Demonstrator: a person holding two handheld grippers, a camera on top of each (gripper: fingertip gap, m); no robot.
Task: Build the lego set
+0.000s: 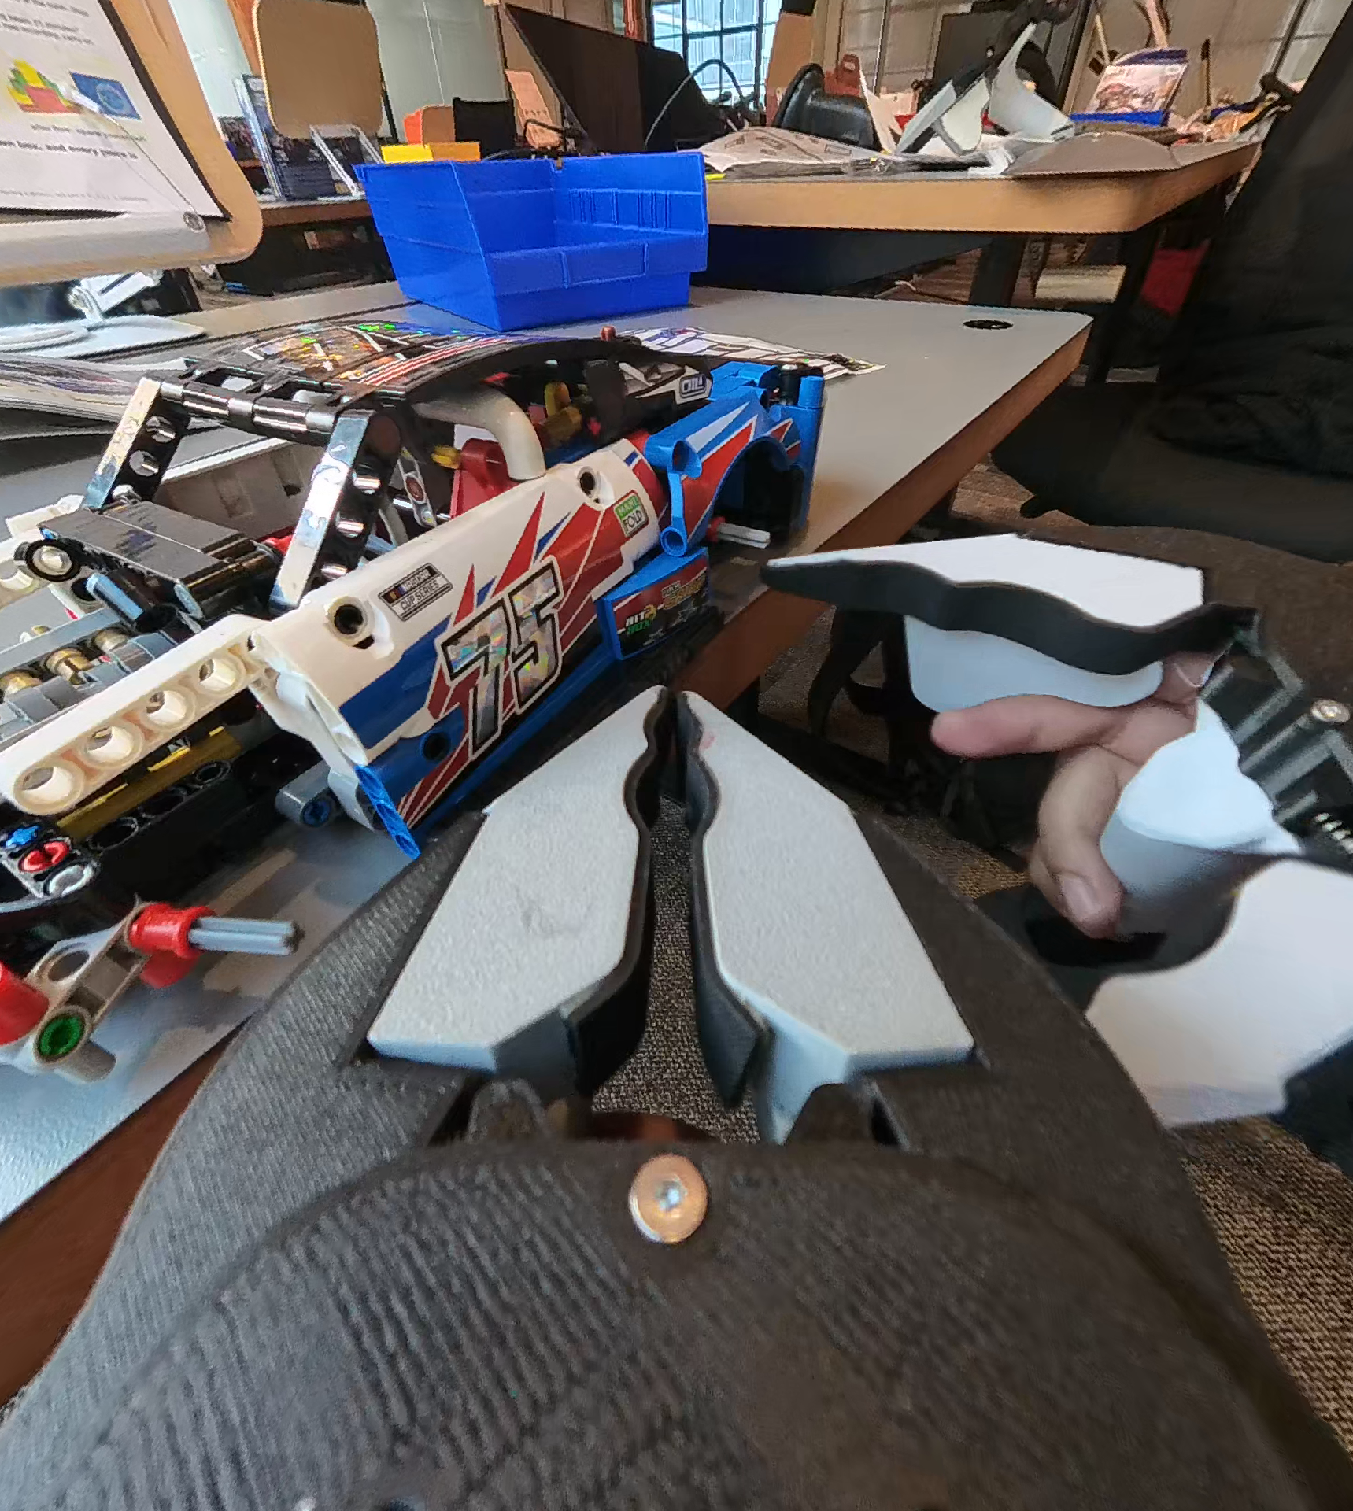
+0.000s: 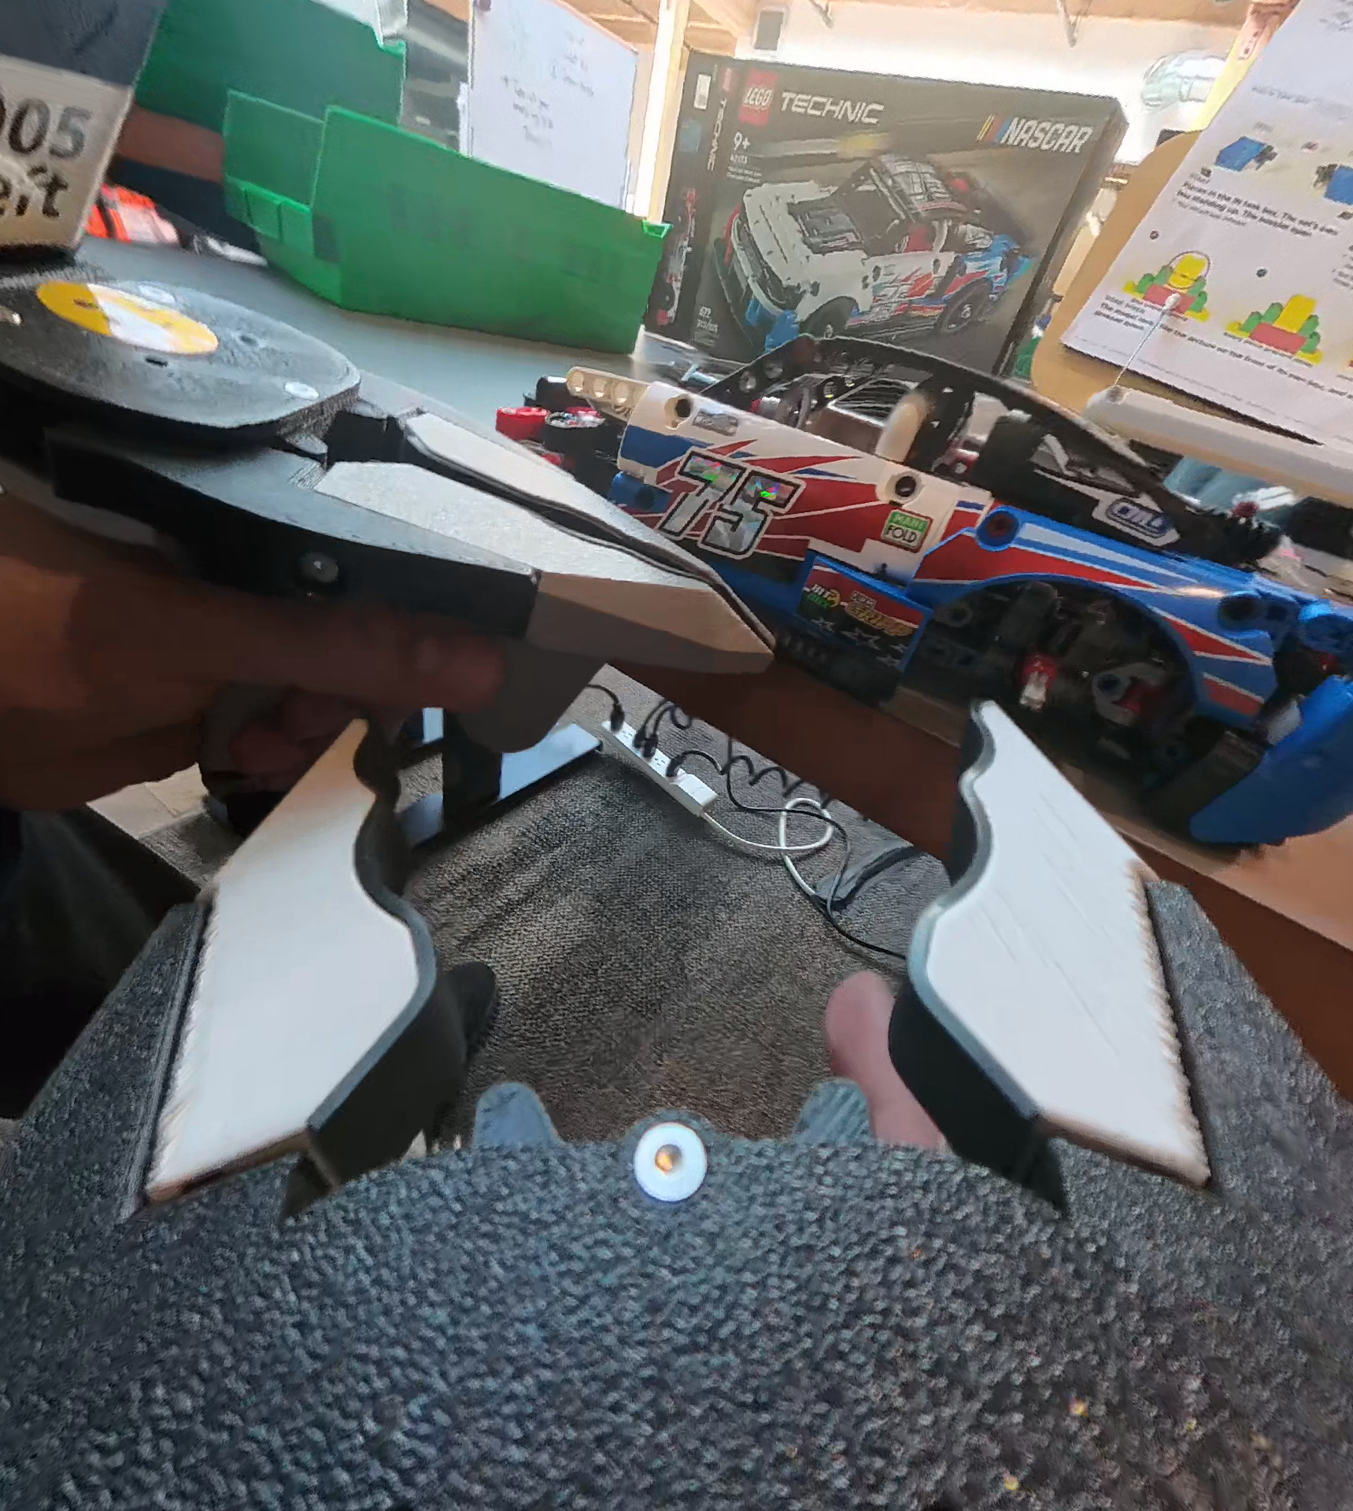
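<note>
Left tool (image 1: 669,711) clenched and empty, right tool (image 2: 673,760) released, both off the counter's (image 1: 943,384) near edge beside the car (image 1: 493,605). Between steps, I'd say; next, fetch a part.

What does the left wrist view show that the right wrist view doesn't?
Only the left wrist view shows the blue plastic bin behind the car, the car's unfinished end with a red bush on a grey axle, and a black office chair.

Only the right wrist view shows the green plastic bin, the black set box and a white power strip on the carpet.

Both show the blue, white and red lego race car at the table's edge, the shut left gripper and the open right gripper, each empty.
</note>
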